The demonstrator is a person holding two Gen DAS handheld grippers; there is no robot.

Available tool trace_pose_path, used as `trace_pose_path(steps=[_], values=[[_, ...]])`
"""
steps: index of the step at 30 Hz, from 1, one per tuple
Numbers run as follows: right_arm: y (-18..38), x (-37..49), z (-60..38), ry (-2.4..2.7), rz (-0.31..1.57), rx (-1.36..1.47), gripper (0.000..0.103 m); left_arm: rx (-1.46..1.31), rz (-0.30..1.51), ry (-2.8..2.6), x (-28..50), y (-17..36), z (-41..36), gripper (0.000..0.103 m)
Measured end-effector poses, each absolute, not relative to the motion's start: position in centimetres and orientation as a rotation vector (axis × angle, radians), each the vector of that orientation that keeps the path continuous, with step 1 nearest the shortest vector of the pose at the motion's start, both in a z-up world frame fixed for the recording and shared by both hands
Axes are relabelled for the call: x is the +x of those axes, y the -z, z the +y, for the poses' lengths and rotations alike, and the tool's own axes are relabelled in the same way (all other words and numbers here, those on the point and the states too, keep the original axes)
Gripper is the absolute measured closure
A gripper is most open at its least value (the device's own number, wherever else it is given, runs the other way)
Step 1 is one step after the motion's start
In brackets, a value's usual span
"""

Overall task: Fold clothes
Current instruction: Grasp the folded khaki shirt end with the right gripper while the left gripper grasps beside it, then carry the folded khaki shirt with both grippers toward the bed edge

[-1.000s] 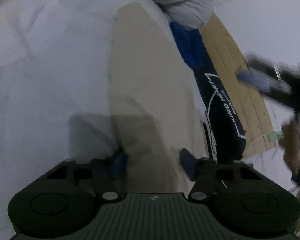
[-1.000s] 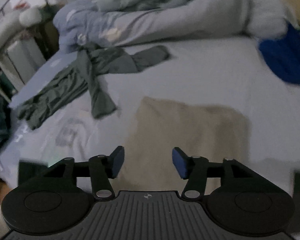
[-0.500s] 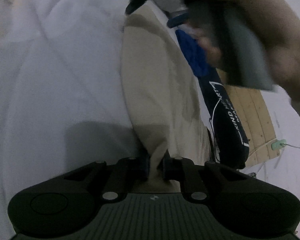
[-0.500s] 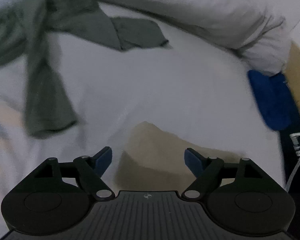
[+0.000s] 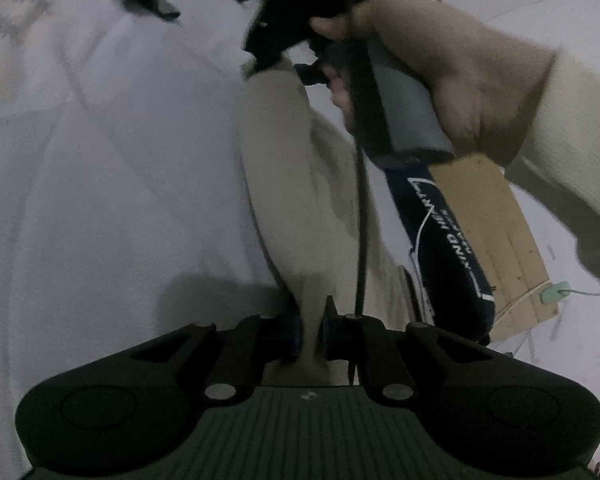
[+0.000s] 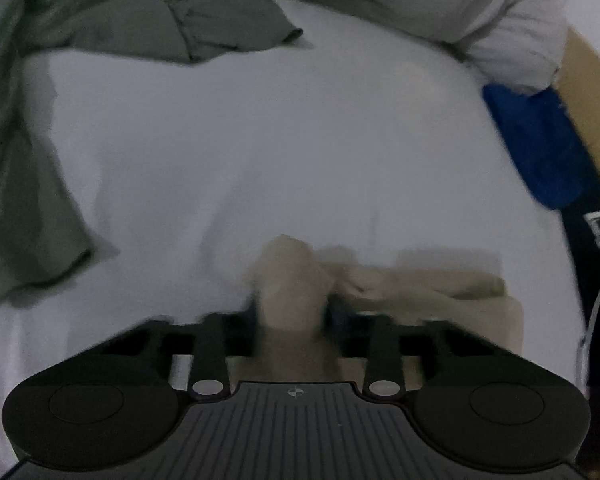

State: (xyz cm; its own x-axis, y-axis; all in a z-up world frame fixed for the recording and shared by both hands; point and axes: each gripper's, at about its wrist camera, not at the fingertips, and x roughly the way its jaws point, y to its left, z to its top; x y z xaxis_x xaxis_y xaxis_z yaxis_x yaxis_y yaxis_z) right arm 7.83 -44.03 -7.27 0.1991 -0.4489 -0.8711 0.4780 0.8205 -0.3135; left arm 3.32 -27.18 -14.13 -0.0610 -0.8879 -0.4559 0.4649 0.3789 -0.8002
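Note:
A folded beige garment [image 5: 292, 184] lies on the white bed sheet [image 5: 100, 200]. My left gripper [image 5: 310, 320] is closing its jaws on the garment's near end, and the cloth is pinched between the pads. At the far end a hand [image 5: 440, 80] holds my right gripper [image 5: 270, 66] down on the garment. In the right wrist view my right gripper [image 6: 292, 312] is closing, with a bunched ridge of the beige garment [image 6: 420, 288] squeezed between its blurred fingers.
A grey-green garment [image 6: 40, 200] sprawls at the left and back of the bed sheet [image 6: 260, 140]. Pale bedding [image 6: 460, 20] is heaped at the back. A navy and blue garment [image 5: 448, 248] lies along the right edge beside a wooden board [image 5: 496, 232].
The left jaws went from open around the garment's end to pinching it. My right gripper swung down onto the far end and closed from wide open onto bunched cloth.

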Motion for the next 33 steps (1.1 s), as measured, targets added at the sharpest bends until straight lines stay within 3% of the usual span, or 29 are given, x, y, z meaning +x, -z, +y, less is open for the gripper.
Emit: trace_pose_path(steps=[4,15,19,33], values=[[3.0,4.3,-45.7,0.545,1.081,0.196,0.089,-0.482,1.131,1.206,2.3,12.6,-26.9,0.093],[-9.1,-7.2,-47.0,0.236,0.633,0.606,0.09,-0.496,0.968,1.298,-0.9,4.6,-23.5,0.093],[-11.1,-6.8,-45.2,0.105,0.544,0.679,0.09,-0.491,0.917,1.257,-1.1,1.4,-20.2,0.094],[-17.8,3.2,-28.4,-0.356,0.414,0.757,0.09,-0.511,0.728,0.888,1.3,-8.9,2.6,0.094]])
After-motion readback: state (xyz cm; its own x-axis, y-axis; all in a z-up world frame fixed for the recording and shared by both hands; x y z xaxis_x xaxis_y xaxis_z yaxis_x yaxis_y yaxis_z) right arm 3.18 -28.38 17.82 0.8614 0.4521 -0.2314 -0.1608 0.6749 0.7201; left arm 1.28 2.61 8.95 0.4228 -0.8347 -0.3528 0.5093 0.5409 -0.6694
